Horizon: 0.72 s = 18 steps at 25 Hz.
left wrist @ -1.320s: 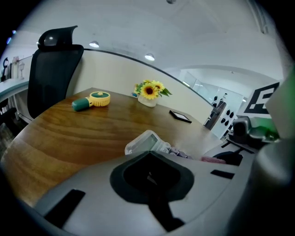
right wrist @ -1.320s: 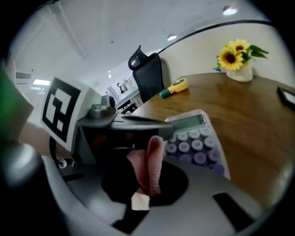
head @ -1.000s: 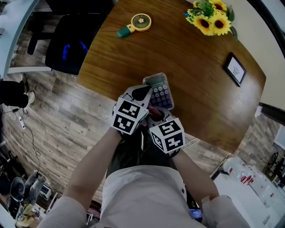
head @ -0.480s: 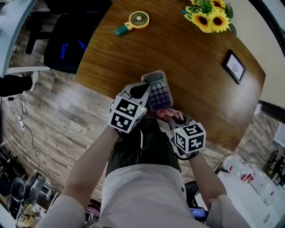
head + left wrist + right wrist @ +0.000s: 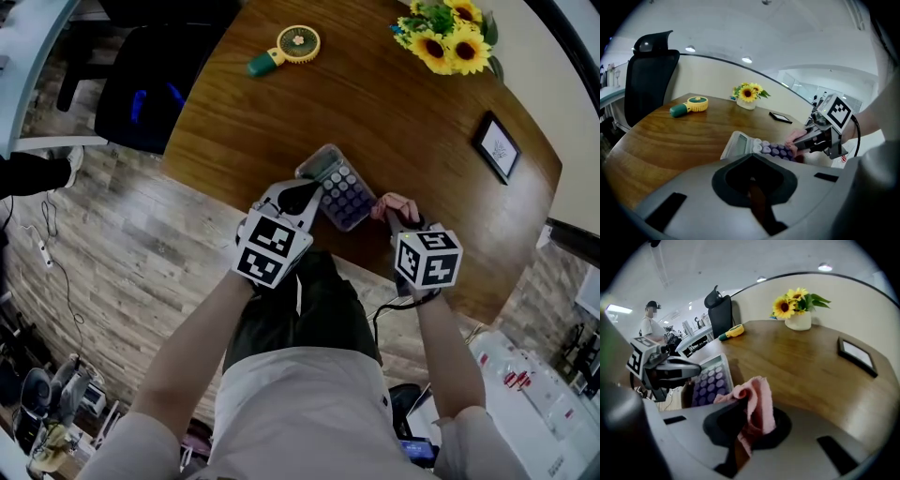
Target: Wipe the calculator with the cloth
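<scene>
Right gripper (image 5: 393, 219) is clamping down on the pink cloth (image 5: 397, 203), holding it just beside the key end of the calculator (image 5: 339, 187). Left gripper (image 5: 302, 201) is pinching the calculator's near side, jaws closed on it. The calculator, grey with round purple keys, is lying aslant near the wooden desk's (image 5: 375, 112) edge. Sunflowers (image 5: 442, 36), a small frame (image 5: 495, 145) and a yellow fan (image 5: 286, 49) are sitting farther back, and a black chair (image 5: 150, 89) is standing beside the desk.

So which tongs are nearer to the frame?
Right. The right tongs, gripping the cloth, are between calculator and frame; the left tongs hold the calculator's far side.
</scene>
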### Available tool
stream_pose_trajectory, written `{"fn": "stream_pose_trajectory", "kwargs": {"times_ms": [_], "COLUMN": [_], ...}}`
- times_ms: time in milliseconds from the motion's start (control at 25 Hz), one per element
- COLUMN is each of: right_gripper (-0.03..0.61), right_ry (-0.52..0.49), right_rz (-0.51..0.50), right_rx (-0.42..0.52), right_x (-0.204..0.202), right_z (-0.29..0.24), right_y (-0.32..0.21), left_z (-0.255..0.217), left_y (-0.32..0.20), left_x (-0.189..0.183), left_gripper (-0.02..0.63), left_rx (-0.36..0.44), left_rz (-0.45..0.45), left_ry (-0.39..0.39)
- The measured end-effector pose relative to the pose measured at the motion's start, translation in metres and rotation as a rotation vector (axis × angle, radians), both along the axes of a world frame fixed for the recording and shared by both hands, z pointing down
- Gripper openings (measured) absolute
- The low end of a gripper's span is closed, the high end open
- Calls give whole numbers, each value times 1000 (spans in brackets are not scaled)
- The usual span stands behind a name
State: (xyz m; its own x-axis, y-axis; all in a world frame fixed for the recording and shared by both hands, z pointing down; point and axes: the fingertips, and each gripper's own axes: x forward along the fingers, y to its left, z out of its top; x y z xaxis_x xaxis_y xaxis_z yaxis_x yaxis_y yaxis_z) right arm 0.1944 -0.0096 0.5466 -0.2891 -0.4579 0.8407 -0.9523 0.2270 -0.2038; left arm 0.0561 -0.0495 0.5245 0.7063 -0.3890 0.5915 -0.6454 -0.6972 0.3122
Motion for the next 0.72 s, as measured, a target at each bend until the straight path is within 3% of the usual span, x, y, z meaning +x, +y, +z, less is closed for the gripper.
{"fn": "stream_pose_trajectory", "kwargs": {"times_ms": [360, 600, 720], "right_gripper": [25, 26, 26], "right_ry": [134, 285, 331], "right_rz": [-104, -312, -359], "right_rx": [56, 31, 42], "right_x": [-1, -13, -20], "right_z": [-3, -3, -2], "right_y": [-77, -105, -118], "left_z": [0, -1, -2], "left_y": [-4, -4, -3], "left_x": [-2, -1, 0], "left_gripper": [2, 2, 2], "left_rx": [-1, 44, 70], "left_rz": [-37, -37, -11], "left_ry": [19, -5, -29]}}
